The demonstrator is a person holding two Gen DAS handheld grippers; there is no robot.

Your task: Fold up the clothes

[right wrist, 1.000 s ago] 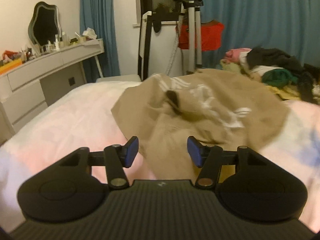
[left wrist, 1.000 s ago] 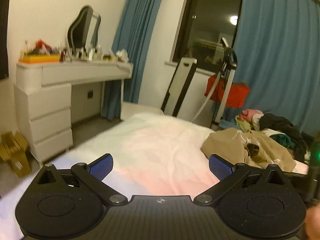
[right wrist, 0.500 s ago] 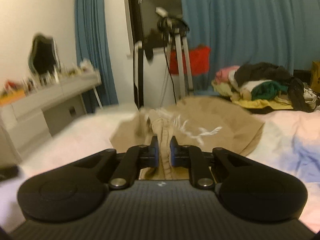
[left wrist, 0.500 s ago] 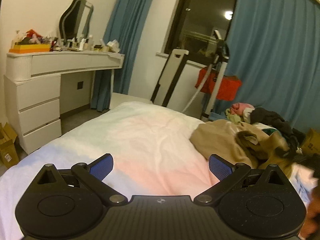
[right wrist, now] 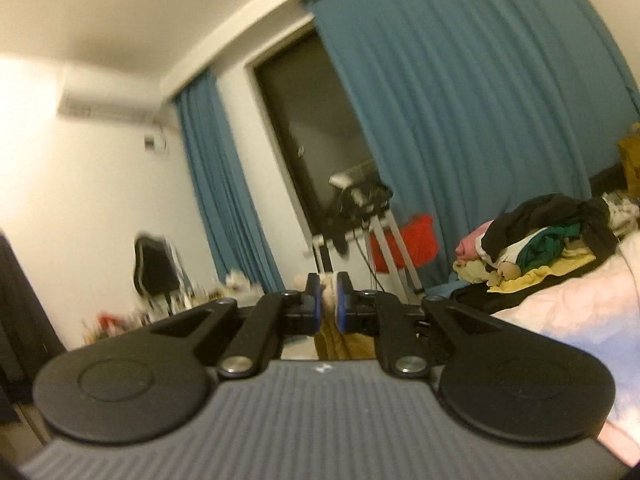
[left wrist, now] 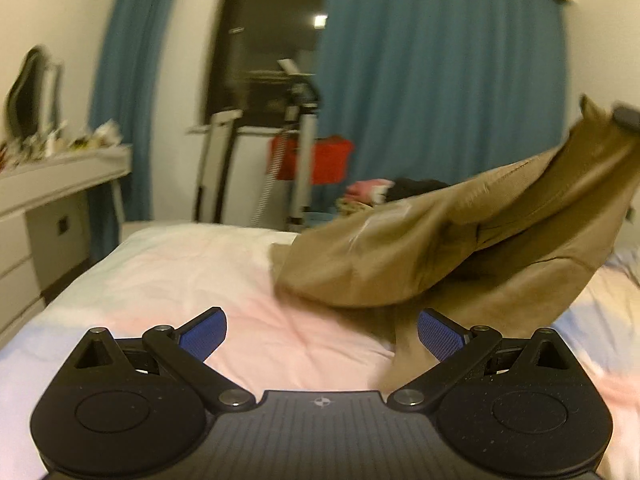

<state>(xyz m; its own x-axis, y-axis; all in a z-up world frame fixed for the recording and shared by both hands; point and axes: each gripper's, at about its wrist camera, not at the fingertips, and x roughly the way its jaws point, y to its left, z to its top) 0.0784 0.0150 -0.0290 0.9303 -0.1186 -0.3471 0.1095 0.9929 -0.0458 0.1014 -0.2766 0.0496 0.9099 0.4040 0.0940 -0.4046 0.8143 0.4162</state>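
A tan garment (left wrist: 460, 248) hangs lifted over the bed (left wrist: 208, 272), pulled up toward the upper right, where the other gripper (left wrist: 626, 118) shows dimly at its top. Its lower end trails down onto the sheet just ahead of my left gripper (left wrist: 322, 330), which is open with nothing between its blue pads. In the right wrist view my right gripper (right wrist: 328, 304) is shut on a fold of the tan garment (right wrist: 340, 340), which hangs below the fingers. That gripper points level across the room.
A heap of mixed clothes (right wrist: 540, 248) lies at the bed's far right. Behind the bed stand a tripod (left wrist: 302, 152), a red bag (left wrist: 320, 160) and blue curtains (left wrist: 440, 80). A white dresser (left wrist: 48, 184) with clutter and a mirror is at the left.
My right gripper closed on the tan garment and rose with it, lifting the cloth off the bed. My left gripper moved toward the garment and stayed open.
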